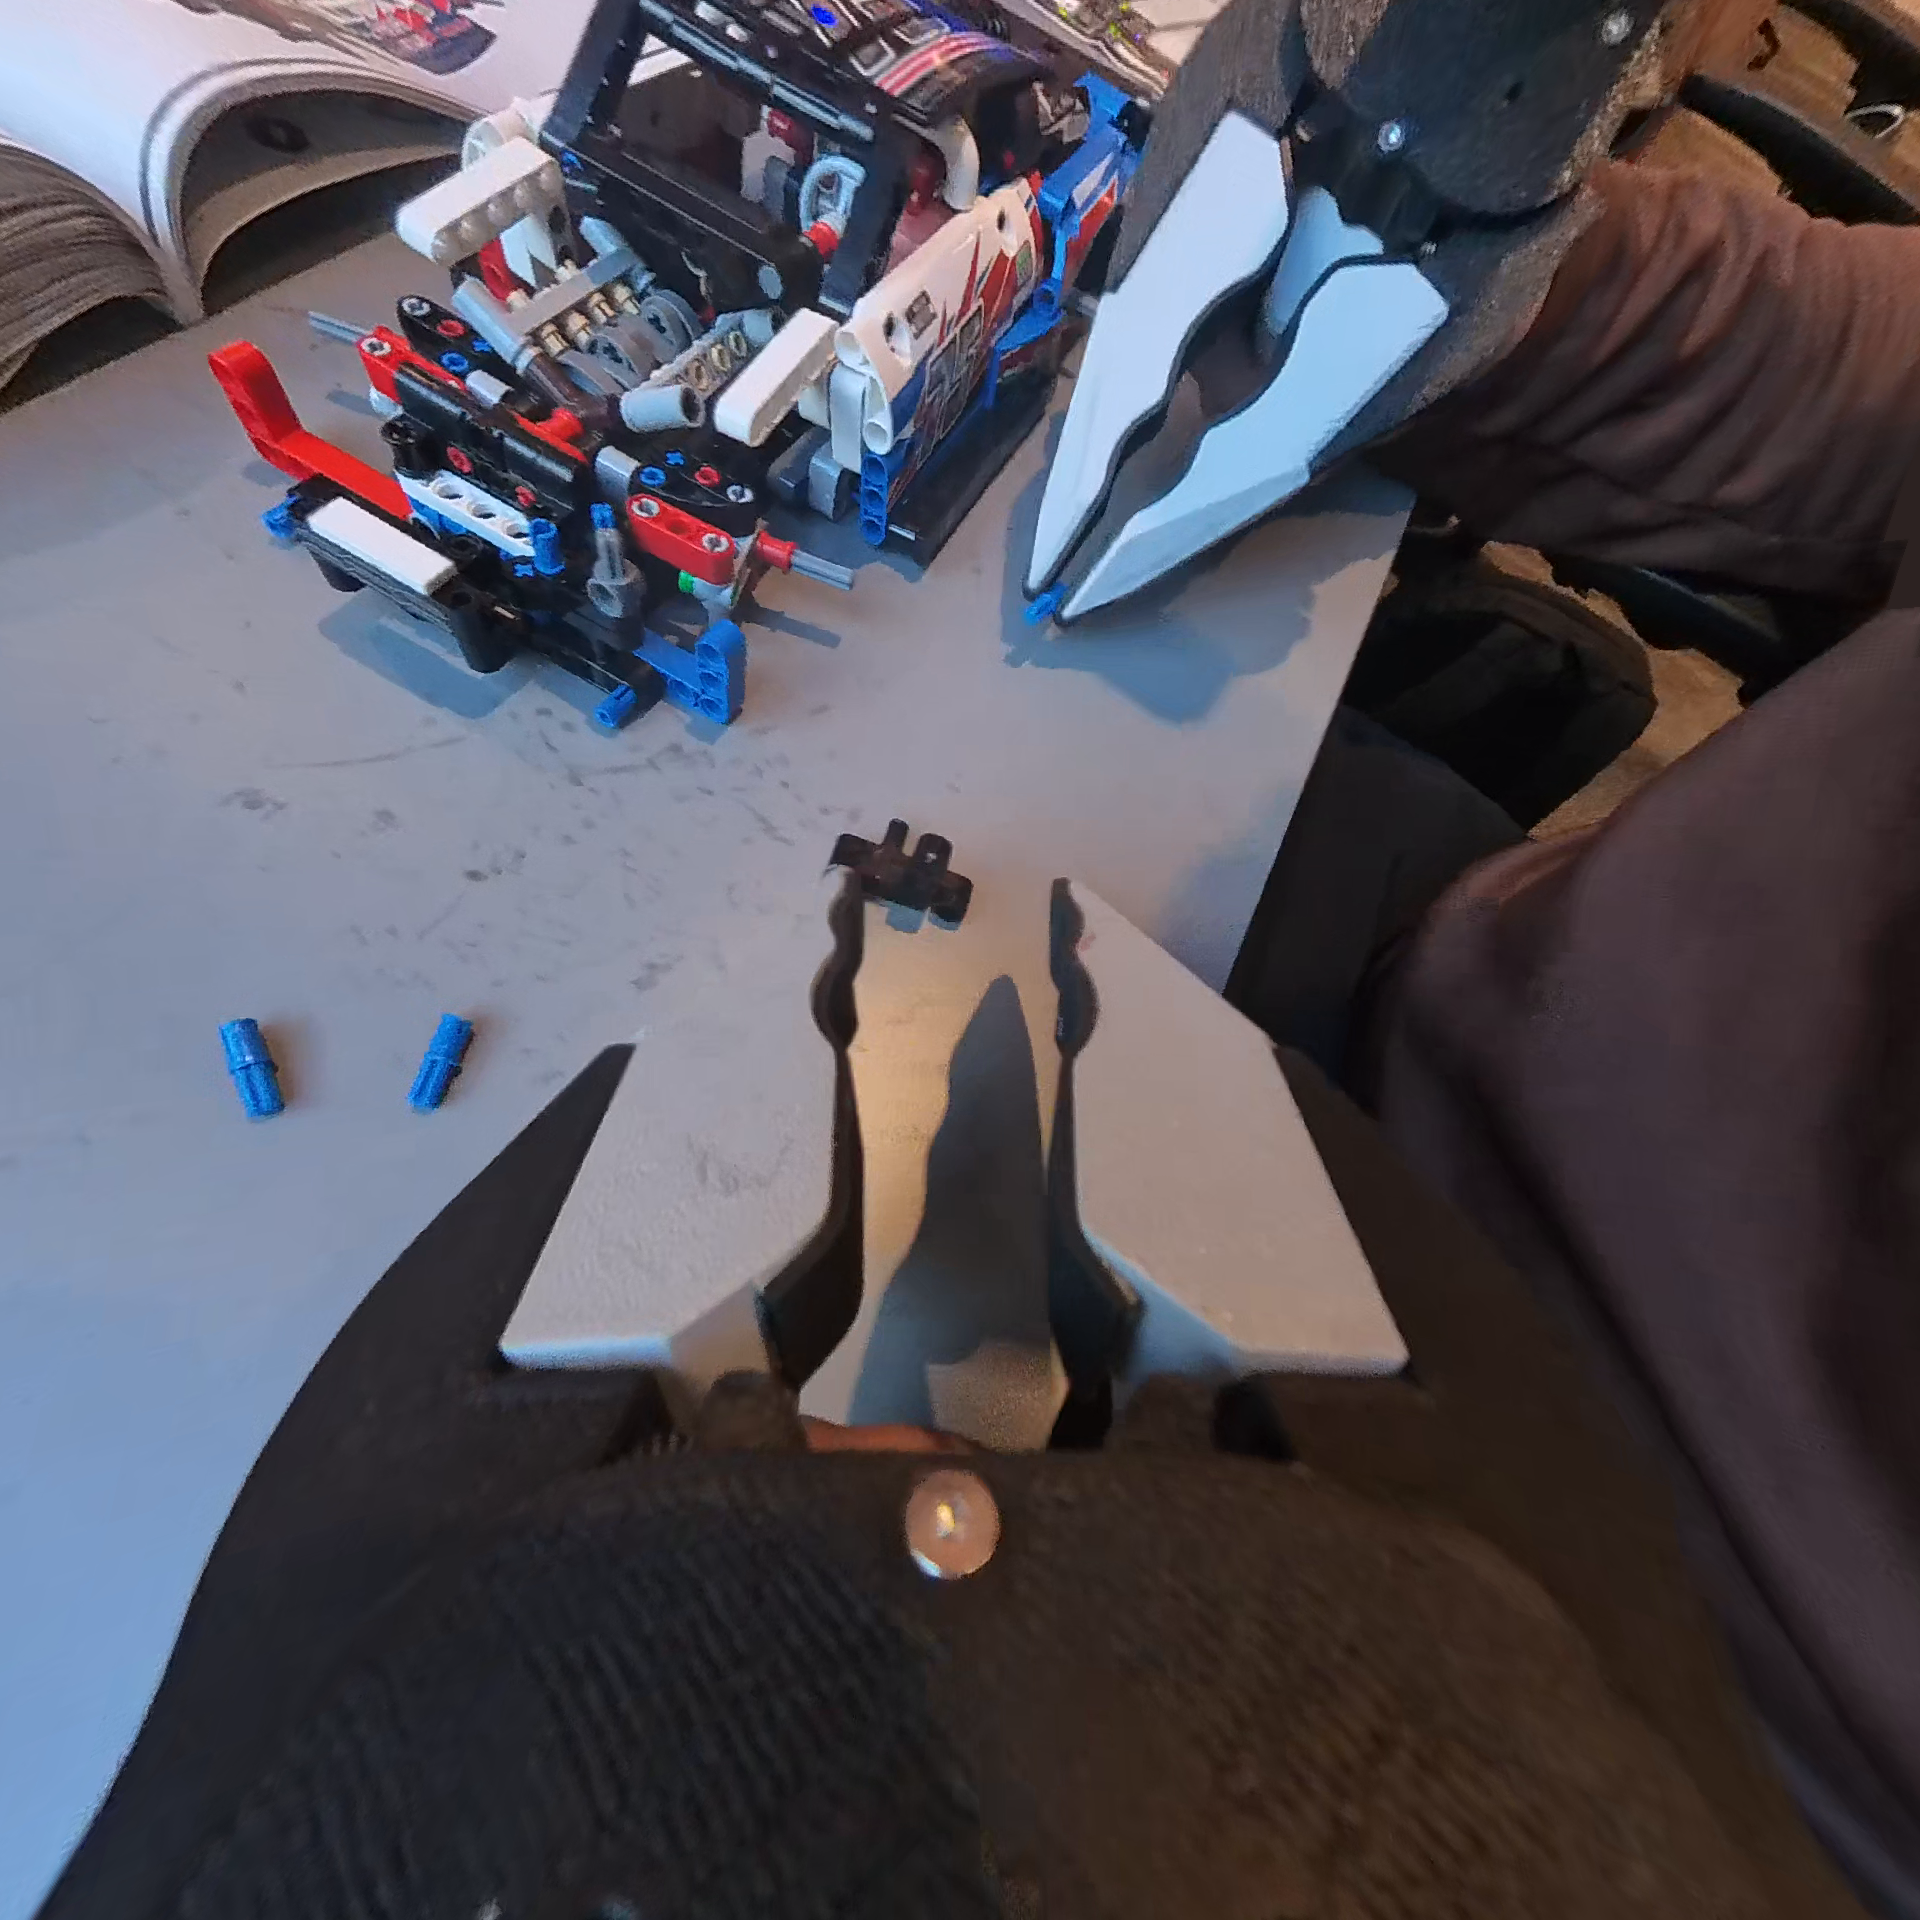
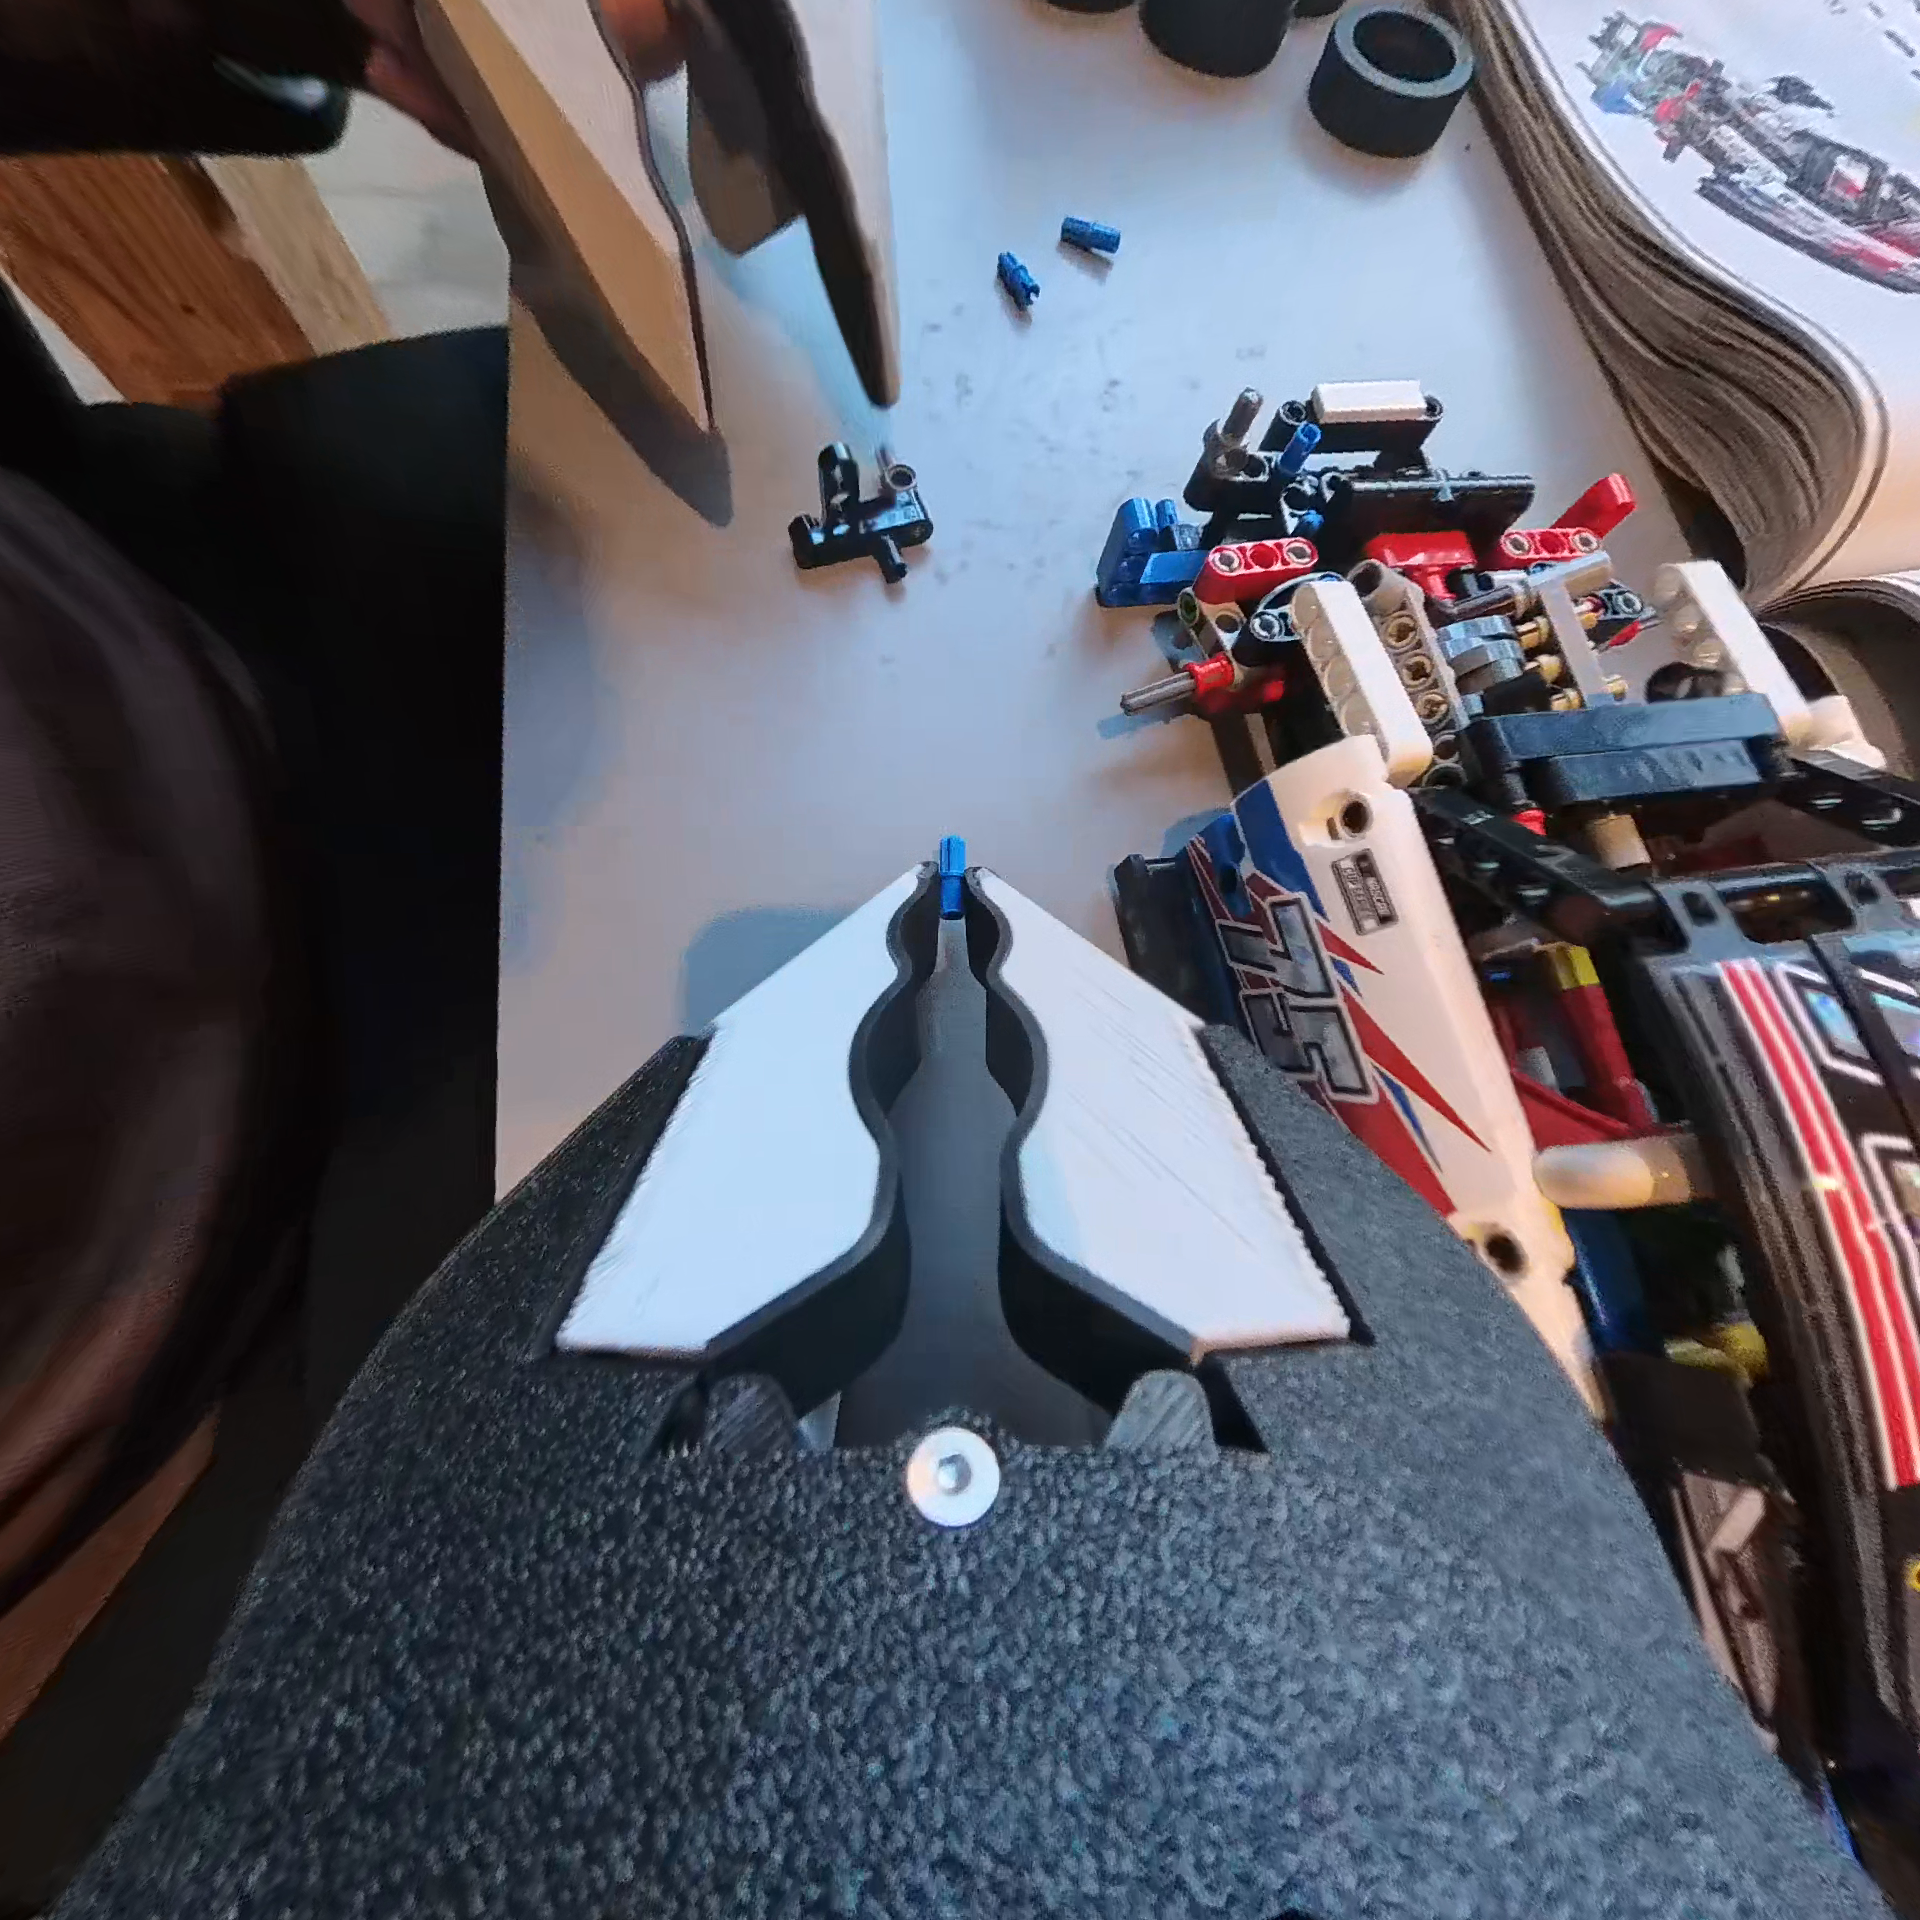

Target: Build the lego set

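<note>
Left gripper (image 1: pixel 951 899) hangs with fingers apart and nothing between them, just short of a small black connector (image 1: pixel 902 871) on the table (image 1: pixel 312 831); two blue pins (image 1: pixel 249 1067) lie loose. Right gripper (image 2: pixel 948 883) pinches a blue pin (image 2: pixel 950 871) beside the largely built car (image 2: pixel 1507 831). Loose tyres (image 2: pixel 1390 78) suggest wheels remain.

Left tool (image 1: pixel 951 899): fingers parted with a clear gap between them, tips angled down toward the bench (image 1: pixel 312 831), nothing gripped. Right tool (image 2: pixel 951 883): fingers drawn together at the tips, pinching a small blue pin (image 2: pixel 950 876); tips lowered close to the bench surface. Dark sleeve (image 1: pixel 1662 364) behind right tool.
</note>
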Tool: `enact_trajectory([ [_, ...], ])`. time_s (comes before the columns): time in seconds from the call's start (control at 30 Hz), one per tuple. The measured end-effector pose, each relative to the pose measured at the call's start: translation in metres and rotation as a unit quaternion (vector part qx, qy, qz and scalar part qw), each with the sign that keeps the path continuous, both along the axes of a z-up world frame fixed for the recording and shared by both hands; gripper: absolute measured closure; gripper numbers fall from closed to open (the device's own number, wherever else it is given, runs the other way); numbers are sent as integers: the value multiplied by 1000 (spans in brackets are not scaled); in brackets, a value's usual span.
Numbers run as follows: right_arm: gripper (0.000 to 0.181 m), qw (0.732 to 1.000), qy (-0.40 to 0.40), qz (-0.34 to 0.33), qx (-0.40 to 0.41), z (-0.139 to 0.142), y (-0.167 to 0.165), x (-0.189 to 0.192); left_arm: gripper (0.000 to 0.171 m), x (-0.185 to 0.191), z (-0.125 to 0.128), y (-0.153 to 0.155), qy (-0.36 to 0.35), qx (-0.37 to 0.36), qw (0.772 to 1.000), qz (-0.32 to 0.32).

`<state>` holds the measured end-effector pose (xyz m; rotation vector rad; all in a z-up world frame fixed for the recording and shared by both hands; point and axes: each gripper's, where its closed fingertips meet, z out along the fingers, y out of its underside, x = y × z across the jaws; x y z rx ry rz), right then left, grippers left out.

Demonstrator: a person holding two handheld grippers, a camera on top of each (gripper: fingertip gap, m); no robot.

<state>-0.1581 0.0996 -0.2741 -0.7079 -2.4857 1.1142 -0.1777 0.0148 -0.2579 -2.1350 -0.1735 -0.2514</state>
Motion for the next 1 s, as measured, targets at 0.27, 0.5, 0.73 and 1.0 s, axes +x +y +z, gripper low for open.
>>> enact_trajectory([
  [0.27,177,1000,4,22,18,-3,-21,7,118,-13,-8,0,140,-74,986,-53],
  [0.5,177,1000,2,29,6,-1,-35,7,120,-8,-25,5,124,-124,979,-103],
  [0.73,177,999,-2,38,-7,2,-42,7,143,-3,-24,10,129,-122,977,-122],
  [1.0,177,998,1,56,-4,2,-48,12,142,17,-24,14,125,-89,976,-153],
])
